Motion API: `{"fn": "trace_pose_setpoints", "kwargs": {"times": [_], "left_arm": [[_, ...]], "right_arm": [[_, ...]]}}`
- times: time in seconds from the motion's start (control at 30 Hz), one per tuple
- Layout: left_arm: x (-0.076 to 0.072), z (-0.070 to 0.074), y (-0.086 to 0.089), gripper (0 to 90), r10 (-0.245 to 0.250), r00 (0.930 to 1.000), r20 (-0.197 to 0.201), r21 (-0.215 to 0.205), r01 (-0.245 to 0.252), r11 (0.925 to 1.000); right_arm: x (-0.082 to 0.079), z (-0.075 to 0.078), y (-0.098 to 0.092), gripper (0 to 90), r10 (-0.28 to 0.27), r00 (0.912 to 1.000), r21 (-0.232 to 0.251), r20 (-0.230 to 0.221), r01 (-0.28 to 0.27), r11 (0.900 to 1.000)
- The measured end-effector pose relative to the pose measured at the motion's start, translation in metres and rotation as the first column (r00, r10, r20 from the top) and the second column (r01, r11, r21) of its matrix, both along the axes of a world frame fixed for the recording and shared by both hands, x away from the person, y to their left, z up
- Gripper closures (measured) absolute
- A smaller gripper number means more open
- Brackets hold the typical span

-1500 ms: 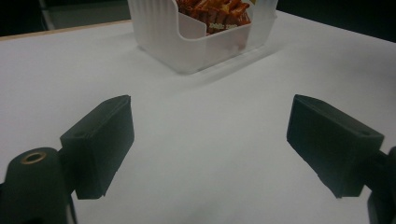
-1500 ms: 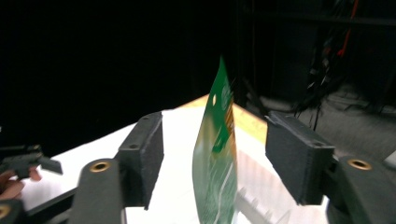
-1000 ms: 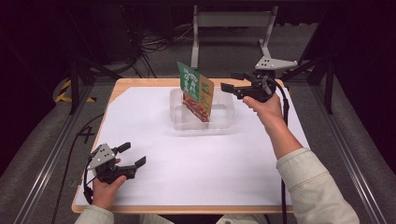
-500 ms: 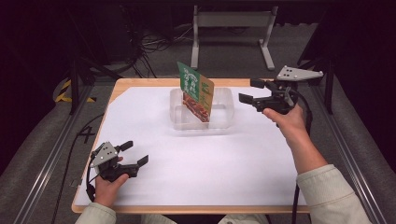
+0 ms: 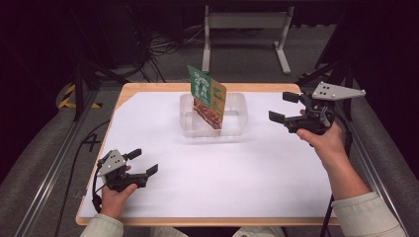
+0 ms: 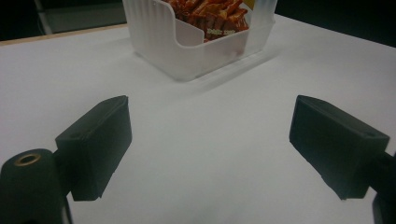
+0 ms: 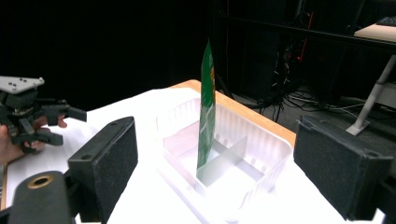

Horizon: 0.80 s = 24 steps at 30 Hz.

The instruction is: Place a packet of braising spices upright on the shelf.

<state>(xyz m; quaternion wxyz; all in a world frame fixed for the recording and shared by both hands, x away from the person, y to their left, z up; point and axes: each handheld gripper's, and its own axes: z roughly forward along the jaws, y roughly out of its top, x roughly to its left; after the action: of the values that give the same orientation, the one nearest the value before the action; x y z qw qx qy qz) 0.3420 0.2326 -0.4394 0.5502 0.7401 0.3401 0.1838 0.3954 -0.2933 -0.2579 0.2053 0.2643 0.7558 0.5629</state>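
Progress and clearance. The packet (image 5: 207,98) stands on edge in the tray (image 5: 237,129), leaning slightly against the inner divider (image 7: 224,158) and rising well above the tray rim; the placing step is judged done. The right gripper (image 5: 285,106) is well apart from the tray, to its right, above the bench (image 5: 247,173). Its jaws have just been opening and now stand wide, with nothing between them; in the right gripper view the packet (image 7: 206,112) and tray (image 7: 275,163) lie beyond the jaws, not within them. The left gripper (image 5: 143,161) rests near the front left corner of the bench, jaws likewise spread and empty, with the tray (image 6: 196,51) ahead of it in the left gripper view. What is left, by judgement: little beyond drawing the right hand (image 5: 326,143) clear, unless further items are to be loaded, and none lie on the bench.

Edges and room. The tray sits near the far edge of the bench, roughly centred. Broad white surface lies open in front of it and to either side. The right gripper is close to the right edge of the bench, where a dark stand (image 5: 341,74) rises just beyond; room there is tighter. The tall packet is the one thing a passing jaw could tip.
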Motion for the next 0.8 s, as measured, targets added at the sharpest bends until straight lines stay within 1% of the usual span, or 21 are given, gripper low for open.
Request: {"fn": "trace_pose_setpoints", "kwargs": {"times": [0.03,0.1,0.13,0.17,0.23,0.27,0.4,0.43,0.47,0.57,0.8], "left_arm": [[0.000,0.000,0.000,14.0,0.000,1.0000,0.002,0.002,0.000,1.0000],[0.000,0.000,0.000,14.1,0.000,1.0000,0.002,0.002,-0.001,1.0000],[0.000,0.000,0.000,14.1,0.000,1.0000,0.002,0.002,-0.001,1.0000],[-0.001,0.000,0.001,14.1,-0.002,1.0000,0.004,0.002,0.002,1.0000],[-0.001,0.001,0.000,13.9,-0.011,0.9999,0.005,0.003,0.011,0.9999],[-0.001,0.001,0.000,13.9,-0.011,0.9999,0.005,0.003,0.011,0.9999],[-0.005,0.002,-0.001,13.8,-0.039,0.9989,0.025,0.033,0.038,0.9987],[-0.006,0.003,-0.001,13.8,-0.043,0.9988,0.026,0.032,0.042,0.9986],[-0.008,0.003,0.000,13.8,-0.046,0.9988,0.017,0.030,0.045,0.9985],[-0.010,0.003,0.002,13.7,-0.048,0.9986,0.021,0.028,0.048,0.9985],[-0.015,0.003,0.005,13.9,-0.052,0.9985,0.019,0.036,0.052,0.9980]], "right_arm": [[-0.006,-0.007,-0.002,13.2,-0.008,0.9999,-0.007,0.015,0.008,1.000],[-0.010,-0.014,-0.004,13.3,-0.011,0.9998,-0.014,0.019,0.011,1.000],[-0.010,-0.014,-0.004,13.3,-0.011,0.9998,-0.014,0.019,0.011,1.000],[-0.014,-0.023,-0.006,13.3,-0.017,0.9997,-0.025,0.017,0.018,1.000],[-0.017,-0.030,-0.008,13.5,-0.022,0.9997,-0.028,0.013,0.022,0.999],[-0.017,-0.030,-0.008,13.5,-0.022,0.9997,-0.028,0.013,0.022,0.999],[-0.024,-0.045,-0.012,14.4,-0.034,0.9994,-0.050,0.012,0.034,0.998],[-0.027,-0.051,-0.013,14.7,-0.031,0.9994,-0.051,0.012,0.032,0.998],[-0.028,-0.054,-0.014,14.7,-0.030,0.9995,-0.051,0.012,0.031,0.998],[-0.032,-0.065,-0.016,15.1,-0.030,0.9996,-0.035,0.001,0.030,0.999],[-0.037,-0.093,-0.019,15.1,-0.046,0.9981,-0.028,-0.040,0.045,0.999]]}}
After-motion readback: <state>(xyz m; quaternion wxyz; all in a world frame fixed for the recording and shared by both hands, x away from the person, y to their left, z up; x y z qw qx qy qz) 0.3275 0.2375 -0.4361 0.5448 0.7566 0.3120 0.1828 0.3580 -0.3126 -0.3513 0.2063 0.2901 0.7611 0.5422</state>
